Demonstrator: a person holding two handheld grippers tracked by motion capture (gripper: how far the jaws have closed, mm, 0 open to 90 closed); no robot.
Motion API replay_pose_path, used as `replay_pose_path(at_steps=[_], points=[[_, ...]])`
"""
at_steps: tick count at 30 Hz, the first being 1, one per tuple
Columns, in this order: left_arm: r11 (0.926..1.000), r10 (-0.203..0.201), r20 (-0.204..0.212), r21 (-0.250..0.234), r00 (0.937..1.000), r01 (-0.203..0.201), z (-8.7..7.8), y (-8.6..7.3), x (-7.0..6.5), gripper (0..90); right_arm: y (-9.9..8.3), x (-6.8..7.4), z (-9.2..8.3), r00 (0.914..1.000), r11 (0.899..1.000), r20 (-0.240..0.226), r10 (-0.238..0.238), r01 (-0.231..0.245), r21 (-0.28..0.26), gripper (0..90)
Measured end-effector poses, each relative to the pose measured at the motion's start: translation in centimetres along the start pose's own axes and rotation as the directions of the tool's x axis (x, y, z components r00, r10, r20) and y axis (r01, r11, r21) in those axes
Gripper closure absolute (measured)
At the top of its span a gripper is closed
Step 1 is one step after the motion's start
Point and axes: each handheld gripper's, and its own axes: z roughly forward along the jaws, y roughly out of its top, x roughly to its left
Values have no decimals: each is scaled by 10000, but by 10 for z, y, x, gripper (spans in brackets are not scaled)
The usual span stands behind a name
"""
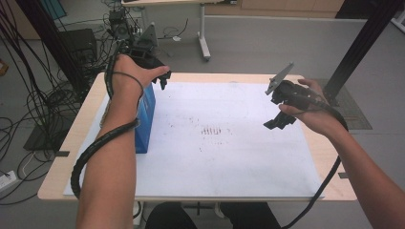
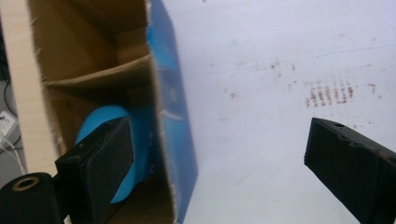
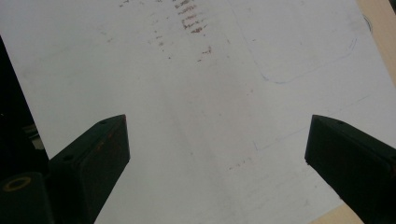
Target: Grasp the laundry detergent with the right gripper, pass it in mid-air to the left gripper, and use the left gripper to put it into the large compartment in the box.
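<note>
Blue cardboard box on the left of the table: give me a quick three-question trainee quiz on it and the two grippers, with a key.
1. True or false: the blue cardboard box stands on the white paper sheet near the table's left edge.
2. What lies inside the box in the left gripper view? A) a light blue rounded object B) a red mug C) a metal spoon
3. Fill in: the right gripper hangs over the sheet with its jaws ____ and nothing between them.

Key:
1. True.
2. A: the light blue rounded object sits below a brown cardboard flap; the left gripper is above the box, jaws apart, gripping nothing.
3. Open.
</note>
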Motion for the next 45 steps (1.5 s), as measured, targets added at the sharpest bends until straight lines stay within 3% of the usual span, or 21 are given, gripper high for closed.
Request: replay_pose_path(at_steps=[14, 20, 45], points=[[9982, 590, 261, -161, 9979, -586, 11, 26, -42, 76, -10, -8, 0, 9999, 9997, 2, 172, -172, 196, 64], [9969, 720, 288, -338, 9970, -710, 11, 32, -50, 71, -10, -10, 0, 9999, 9995, 11, 154, -154, 288, 64], [9969, 623, 392, -504, 9973, -603, 13, 39, -53, 68, -4, -11, 2, 10000, 9993, -16, -58, 59, 378, 65]])
